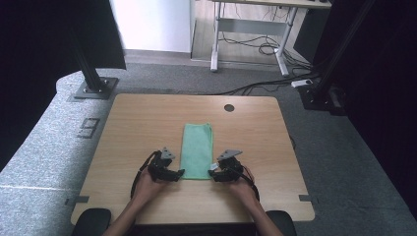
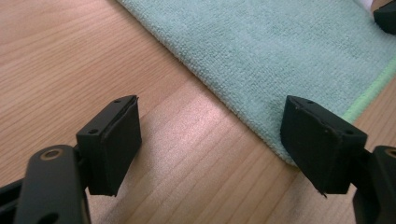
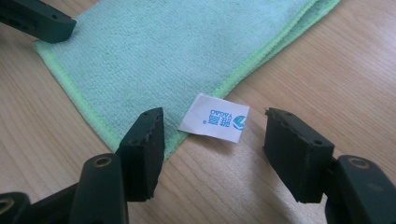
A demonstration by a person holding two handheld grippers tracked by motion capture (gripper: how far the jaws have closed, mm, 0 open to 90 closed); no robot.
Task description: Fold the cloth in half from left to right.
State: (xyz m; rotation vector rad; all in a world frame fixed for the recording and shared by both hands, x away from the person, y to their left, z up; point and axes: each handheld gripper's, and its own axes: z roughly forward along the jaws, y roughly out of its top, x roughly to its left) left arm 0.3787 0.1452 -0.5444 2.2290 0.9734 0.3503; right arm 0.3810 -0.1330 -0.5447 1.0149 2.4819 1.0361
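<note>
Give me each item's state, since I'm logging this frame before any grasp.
Green cloth: folded into a long strip, lying flat on the table.
White tag: sticking out from the cloth's edge, flat on the wood.
Left gripper: open, at the cloth's corner.
Right gripper: open, around the tag.

High view looks down; both gripper views closely share the towel [image 1: 196,151].

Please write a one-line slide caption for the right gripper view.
Open right gripper poised over the white label at the near corner of a folded green cloth on a wooden table.
</note>
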